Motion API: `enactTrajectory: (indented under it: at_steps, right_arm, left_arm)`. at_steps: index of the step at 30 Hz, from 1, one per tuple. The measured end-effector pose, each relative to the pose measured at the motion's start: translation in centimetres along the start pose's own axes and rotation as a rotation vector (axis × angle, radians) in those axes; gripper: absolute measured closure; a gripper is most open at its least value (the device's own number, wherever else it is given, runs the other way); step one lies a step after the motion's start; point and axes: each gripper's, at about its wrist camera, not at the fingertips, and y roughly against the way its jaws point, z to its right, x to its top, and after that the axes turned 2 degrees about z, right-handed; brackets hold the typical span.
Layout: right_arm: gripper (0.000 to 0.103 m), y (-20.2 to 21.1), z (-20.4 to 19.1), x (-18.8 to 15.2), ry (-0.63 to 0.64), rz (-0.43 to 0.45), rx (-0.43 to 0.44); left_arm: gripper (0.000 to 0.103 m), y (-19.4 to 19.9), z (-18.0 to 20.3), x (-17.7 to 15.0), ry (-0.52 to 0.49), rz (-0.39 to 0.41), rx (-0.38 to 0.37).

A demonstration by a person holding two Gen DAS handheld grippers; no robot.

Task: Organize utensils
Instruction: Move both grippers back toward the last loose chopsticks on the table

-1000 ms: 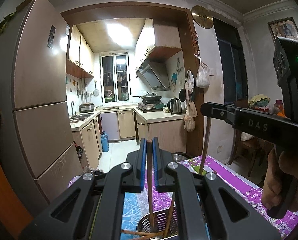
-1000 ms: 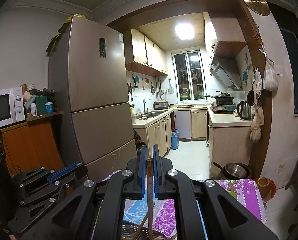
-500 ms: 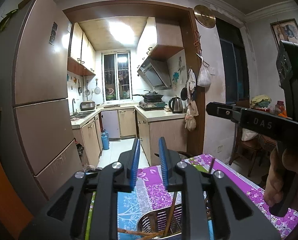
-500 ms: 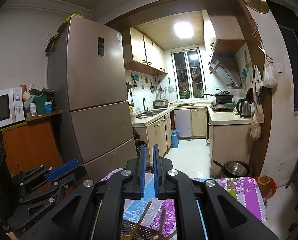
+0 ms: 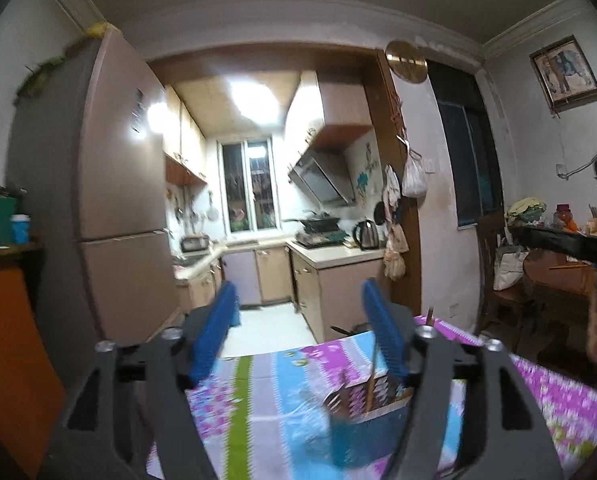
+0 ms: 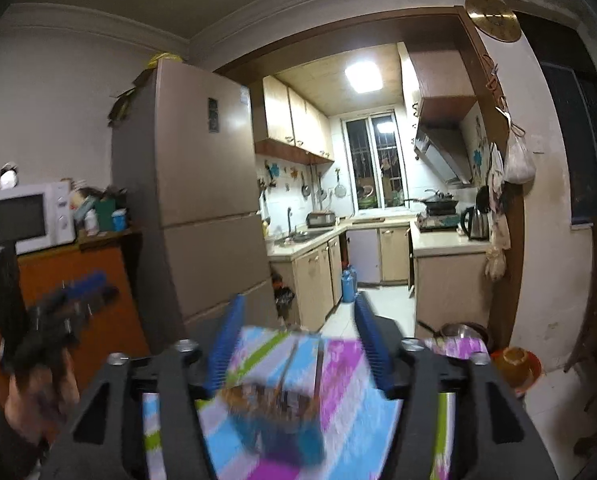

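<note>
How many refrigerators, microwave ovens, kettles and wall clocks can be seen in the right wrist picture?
Tall beige refrigerator: 1
White microwave oven: 1
Steel electric kettle: 1
Round brass wall clock: 1
Total: 4

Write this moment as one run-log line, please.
left gripper: opening, empty | right gripper: opening, empty | chopsticks: standing in holder
</note>
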Motion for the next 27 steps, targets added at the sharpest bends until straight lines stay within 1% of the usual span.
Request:
enactTrajectory:
  at_steps: [2, 3, 4, 5, 6, 7, 8, 9, 10, 11, 12, 13, 14, 15, 17, 18, 21, 27]
  right_arm:
    - [0.038, 4.3, -0.4, -4.2, 0.004, -0.043, -0.002]
    - [0.038, 6.0, -0.6, -6.4, 0.002, -0.070, -0.008]
    - [0.038, 7.6, -0.8, -8.4, -0.002, -0.088, -0.023]
    - [0.038, 9.2, -1.1, -11.1, -0.011, -0.123, -0.032]
    - [0.040, 10.1, -1.2, -13.0, -0.019, -0.150, -0.041]
    - [0.044, 11.2, -1.4, -15.1, -0.033, -0.180, -0.053]
    - [0.051, 12.4, -1.5, -18.0, -0.060, -0.223, -0.066]
    - [0.055, 13.1, -1.7, -19.6, -0.071, -0.246, -0.073]
    - [0.056, 13.7, -2.1, -21.4, -0.071, -0.266, -0.080]
    - [0.061, 14.1, -2.5, -23.0, -0.070, -0.286, -0.092]
    - [0.065, 14.2, -2.8, -24.3, -0.079, -0.305, -0.092]
    - [0.067, 14.3, -3.1, -25.2, -0.079, -0.316, -0.093]
    - [0.069, 14.3, -3.4, -25.7, -0.070, -0.319, -0.098]
    - [0.073, 14.0, -3.8, -26.5, -0.052, -0.330, -0.112]
    - [0.079, 13.6, -3.8, -27.6, -0.051, -0.351, -0.122]
    - [0.080, 13.4, -3.6, -28.0, -0.046, -0.356, -0.133]
    - [0.083, 12.7, -3.3, -28.6, -0.033, -0.362, -0.161]
    - [0.085, 11.6, -3.2, -29.2, -0.013, -0.359, -0.171]
  left_arm:
    - [0.031, 4.0, -1.2, -1.9, -0.019, 0.002, 0.013]
    - [0.028, 5.8, -1.6, -3.2, -0.025, -0.007, 0.014]
    - [0.027, 7.0, -1.9, -4.2, -0.029, -0.019, 0.017]
    - [0.027, 8.7, -1.9, -6.1, -0.040, -0.049, 0.019]
    - [0.027, 9.7, -1.9, -7.5, -0.044, -0.071, 0.017]
    - [0.027, 10.7, -2.0, -8.8, -0.043, -0.088, 0.015]
    - [0.027, 11.5, -2.0, -10.3, -0.041, -0.110, 0.017]
    - [0.027, 12.3, -2.1, -11.8, -0.026, -0.137, 0.019]
    - [0.027, 12.7, -2.2, -13.1, 0.003, -0.164, 0.009]
    - [0.027, 13.2, -2.3, -14.8, 0.036, -0.198, -0.002]
    - [0.027, 13.3, -2.2, -16.0, 0.045, -0.223, 0.002]
    - [0.027, 13.4, -2.1, -17.1, 0.055, -0.245, 0.005]
    - [0.027, 13.5, -2.1, -18.5, 0.094, -0.277, -0.001]
    - [0.027, 13.5, -2.2, -19.1, 0.111, -0.288, -0.002]
    - [0.027, 13.4, -1.8, -20.8, 0.115, -0.321, 0.001]
    - [0.027, 13.3, -1.6, -21.3, 0.117, -0.332, -0.002]
    - [0.027, 13.5, -1.3, -22.5, 0.112, -0.350, -0.005]
    - [0.027, 14.6, -0.7, -24.2, 0.110, -0.367, -0.022]
